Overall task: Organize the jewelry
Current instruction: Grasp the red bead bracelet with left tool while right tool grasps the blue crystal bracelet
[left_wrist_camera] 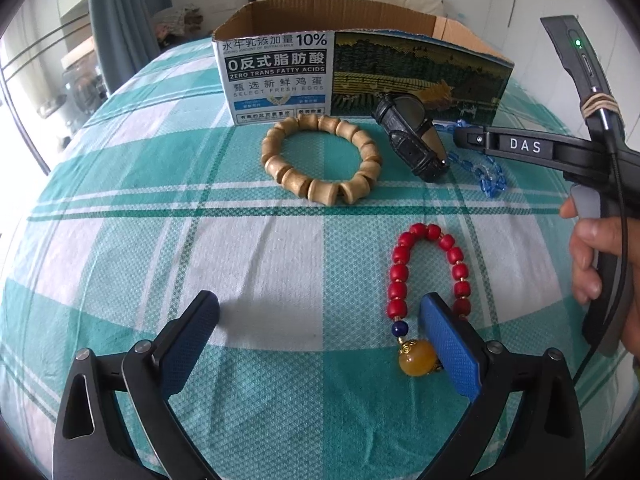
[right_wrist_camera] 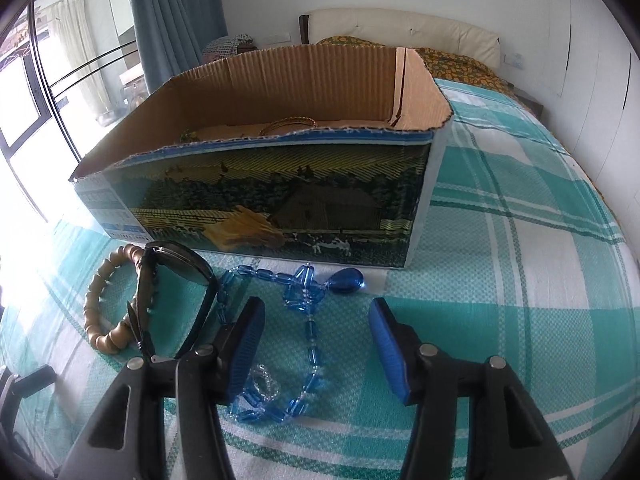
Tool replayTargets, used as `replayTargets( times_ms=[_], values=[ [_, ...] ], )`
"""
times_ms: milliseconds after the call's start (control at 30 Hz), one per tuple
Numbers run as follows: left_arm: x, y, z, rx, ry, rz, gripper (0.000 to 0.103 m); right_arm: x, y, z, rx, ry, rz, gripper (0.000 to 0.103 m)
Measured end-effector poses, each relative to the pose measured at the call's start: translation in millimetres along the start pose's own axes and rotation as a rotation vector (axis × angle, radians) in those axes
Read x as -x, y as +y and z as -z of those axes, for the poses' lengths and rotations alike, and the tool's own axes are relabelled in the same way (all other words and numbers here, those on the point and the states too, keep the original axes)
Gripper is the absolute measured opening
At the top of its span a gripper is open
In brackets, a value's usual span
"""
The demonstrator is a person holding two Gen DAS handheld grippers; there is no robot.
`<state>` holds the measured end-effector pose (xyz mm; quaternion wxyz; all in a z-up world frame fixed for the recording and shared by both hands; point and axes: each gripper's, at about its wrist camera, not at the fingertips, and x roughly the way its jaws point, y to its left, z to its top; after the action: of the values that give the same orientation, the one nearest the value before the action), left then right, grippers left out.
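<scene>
Both your grippers are spread wide: your left gripper (left_wrist_camera: 320, 324) has the red bead bracelet (left_wrist_camera: 428, 276) against its right finger, your right gripper (right_wrist_camera: 318, 344) straddles the blue necklace (right_wrist_camera: 296, 344) on the bedspread (left_wrist_camera: 120, 220), short of the box (right_wrist_camera: 280, 184).

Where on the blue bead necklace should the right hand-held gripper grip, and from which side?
Probably the straight single strand of the blue bead necklace, coming from above. It lies flat on the bedspread, between the open fingers of the right hand-held gripper; the tangled clump near the left finger and the pendant by the cardboard box look harder to pinch.
</scene>
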<state>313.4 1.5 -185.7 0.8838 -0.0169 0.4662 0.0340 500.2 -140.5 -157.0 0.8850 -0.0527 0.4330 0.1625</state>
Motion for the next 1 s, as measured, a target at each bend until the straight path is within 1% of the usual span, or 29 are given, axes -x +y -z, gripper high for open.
replayTargets(
  times_ms=[100, 167, 200, 233, 267, 300, 333, 367, 433, 500, 567, 667, 767, 867, 1000],
  values=[
    [0, -2, 1, -0.009, -0.011, 0.004, 0.101, -4, 13, -1, 0.062, 0.004, 0.055, 0.053],
    [0, -3, 2, -0.013, -0.010, 0.009, 0.101, -5, 17, -3, 0.071, -0.001, 0.051, 0.042],
    [1, -4, 2, -0.017, -0.010, 0.013, 0.101, -6, 17, -5, 0.074, -0.002, 0.055, 0.033],
    [3, -5, 4, -0.025, -0.013, 0.019, 0.098, -6, 19, -6, 0.077, -0.003, 0.059, 0.019],
    [6, -6, 6, -0.036, -0.022, 0.032, 0.089, -6, 20, -6, 0.081, -0.003, 0.064, 0.017],
    [10, -10, 8, -0.055, -0.031, 0.045, 0.083, -6, 20, -7, 0.081, -0.003, 0.065, 0.016],
    [14, -14, 9, -0.077, -0.038, 0.064, 0.066, -4, 20, -7, 0.079, -0.001, 0.062, 0.015],
    [17, -18, 10, -0.099, -0.042, 0.081, 0.045, -3, 17, -7, 0.074, 0.000, 0.058, 0.014],
    [21, -22, 12, -0.128, -0.037, 0.118, 0.014, 9, 9, -7, 0.044, -0.010, 0.035, 0.012],
    [22, -16, 10, -0.098, -0.026, 0.169, 0.007, 28, 3, -8, 0.012, -0.033, 0.003, 0.011],
    [29, -5, 7, -0.045, -0.037, 0.240, 0.007, 52, -3, -7, -0.006, -0.062, -0.025, 0.011],
    [49, 9, -1, 0.006, -0.083, 0.312, 0.007, 91, -12, -7, -0.034, -0.100, -0.077, 0.012],
    [70, 19, -14, 0.050, -0.116, 0.376, 0.007, 126, -19, -6, -0.045, -0.137, -0.111, 0.012],
    [89, 26, -27, 0.061, -0.138, 0.409, 0.007, 155, -26, -6, -0.056, -0.167, -0.139, 0.012],
    [110, 36, -42, 0.062, -0.158, 0.428, 0.007, 185, -26, -5, -0.032, -0.190, -0.150, 0.012]
  ],
)
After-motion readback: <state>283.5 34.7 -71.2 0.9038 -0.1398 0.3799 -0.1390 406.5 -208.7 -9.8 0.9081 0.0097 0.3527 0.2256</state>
